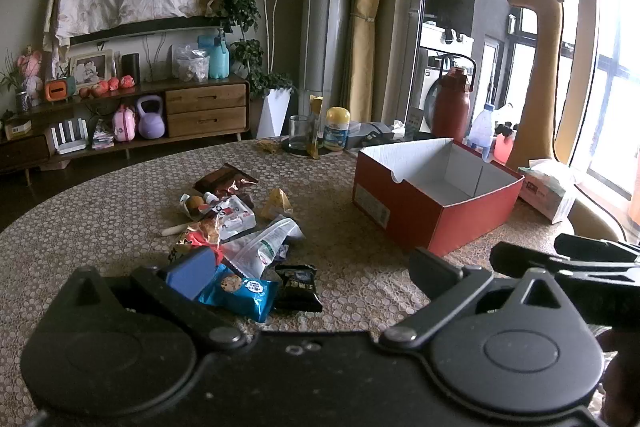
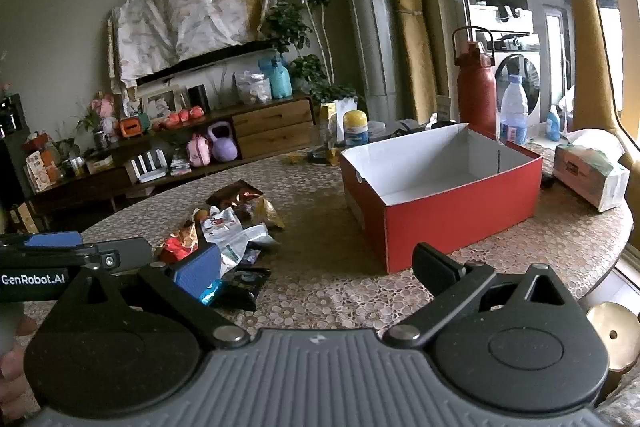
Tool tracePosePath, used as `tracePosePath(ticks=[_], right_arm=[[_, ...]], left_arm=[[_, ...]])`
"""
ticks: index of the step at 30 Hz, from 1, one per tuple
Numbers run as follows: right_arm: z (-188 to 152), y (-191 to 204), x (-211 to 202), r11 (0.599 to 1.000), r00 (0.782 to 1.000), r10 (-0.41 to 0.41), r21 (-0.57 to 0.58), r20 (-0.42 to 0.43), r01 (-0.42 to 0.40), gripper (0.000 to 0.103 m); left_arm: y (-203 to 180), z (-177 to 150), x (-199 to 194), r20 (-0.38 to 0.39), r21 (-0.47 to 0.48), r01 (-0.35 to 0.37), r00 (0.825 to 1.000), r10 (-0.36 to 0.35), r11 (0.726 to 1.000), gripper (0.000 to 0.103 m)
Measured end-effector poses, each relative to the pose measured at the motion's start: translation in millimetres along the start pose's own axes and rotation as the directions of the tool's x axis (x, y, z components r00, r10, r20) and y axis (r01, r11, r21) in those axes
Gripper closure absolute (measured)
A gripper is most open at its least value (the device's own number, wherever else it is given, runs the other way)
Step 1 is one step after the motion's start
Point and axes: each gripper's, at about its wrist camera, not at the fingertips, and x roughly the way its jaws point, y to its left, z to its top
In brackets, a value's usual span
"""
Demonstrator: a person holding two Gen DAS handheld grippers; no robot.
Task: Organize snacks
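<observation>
red box (image 1: 436, 205) sits open toward the counter (image 1: 100, 227) far edge; i hold both tools released, left tool (image 1: 310, 271) and right tool (image 2: 316, 267), above the snack pile (image 1: 236, 227).

A home living room: low wooden sideboard (image 1: 204, 107) along the wall with a framed photo (image 1: 91, 67), purple kettlebell (image 1: 150, 117) and potted plant (image 1: 264, 7); tall standing air conditioner (image 1: 326, 7) beside yellow curtains (image 1: 366, 15); washing machine (image 2: 516, 75) past the doorway; big plush giraffe (image 1: 540, 67) by the window; round table (image 1: 100, 207) under a lace-patterned cloth
</observation>
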Motion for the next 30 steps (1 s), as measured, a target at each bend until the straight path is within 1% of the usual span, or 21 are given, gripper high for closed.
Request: tracePosePath(ticks=[7, 9, 11, 14, 16, 17, 19, 20, 21, 22, 24, 25, 26, 27, 30], right_arm=[[2, 1, 10, 1.0, 1.0, 0.019, -0.016, -0.025, -0.019, 0.0], [2, 1, 17, 0.999, 0.999, 0.021, -0.023, -0.039, -0.022, 0.0], [3, 0, 27, 0.999, 0.998, 0.032, -0.021, -0.058, -0.033, 0.0], [6, -1, 45, 0.999, 0.995, 0.034, -0.023, -0.091, -0.036, 0.0], [8, 1, 56, 0.999, 0.994, 0.04, -0.033, -0.103, -0.043, 0.0], [10, 3, 62, 0.998, 0.993, 0.048, -0.042, -0.105, -0.053, 0.0], [11, 8, 73, 0.996, 0.993, 0.044, -0.068, -0.112, -0.052, 0.0], [11, 10, 80, 0.995, 0.992, 0.045, -0.08, -0.119, -0.054, 0.0], [11, 12, 87, 0.995, 0.99, 0.05, -0.085, -0.129, -0.061, 0.0], [11, 15, 94, 0.994, 0.989, 0.056, -0.086, -0.138, -0.069, 0.0], [10, 19, 109, 0.992, 0.984, 0.068, -0.094, -0.162, -0.084, 0.0], [9, 21, 116, 0.991, 0.982, 0.069, -0.101, -0.174, -0.088, 0.0], [9, 24, 123, 0.99, 0.979, 0.073, -0.107, -0.188, -0.094, 0.0], [8, 25, 131, 0.989, 0.976, 0.073, -0.111, -0.203, -0.097, 0.0], [9, 29, 155, 0.99, 0.964, 0.082, -0.09, -0.254, -0.107, 0.0]], left_arm=[[6, 0, 3, -0.017, -0.017, 0.005, 1.0, -0.005, 1.0, 0.0], [11, 1, 8, -0.028, -0.02, -0.01, 1.0, 0.009, 1.0, 0.0], [15, 1, 13, -0.016, -0.013, -0.019, 1.0, 0.019, 1.0, 0.0], [25, 2, 20, 0.028, 0.005, -0.057, 0.998, 0.057, 0.998, 0.0], [37, 2, 28, 0.022, 0.003, -0.083, 0.996, 0.083, 0.997, 0.0], [45, 3, 31, 0.034, 0.0, -0.097, 0.995, 0.097, 0.995, 0.0], [62, 2, 39, 0.049, -0.008, -0.146, 0.988, 0.146, 0.989, 0.0], [70, 2, 42, 0.072, -0.024, -0.152, 0.985, 0.154, 0.988, 0.0], [80, 3, 47, 0.06, -0.042, -0.17, 0.983, 0.172, 0.985, 0.0], [86, 1, 53, 0.033, -0.062, -0.176, 0.983, 0.178, 0.982, 0.0], [97, 0, 60, -0.015, -0.061, -0.205, 0.979, 0.204, 0.977, 0.0], [102, -2, 67, -0.05, -0.076, -0.202, 0.979, 0.199, 0.976, 0.0], [103, -5, 69, -0.081, -0.061, -0.217, 0.974, 0.212, 0.974, 0.0], [105, -9, 75, -0.098, -0.072, -0.219, 0.972, 0.212, 0.973, 0.0], [103, -18, 85, -0.124, -0.05, -0.206, 0.972, 0.199, 0.977, 0.0]])
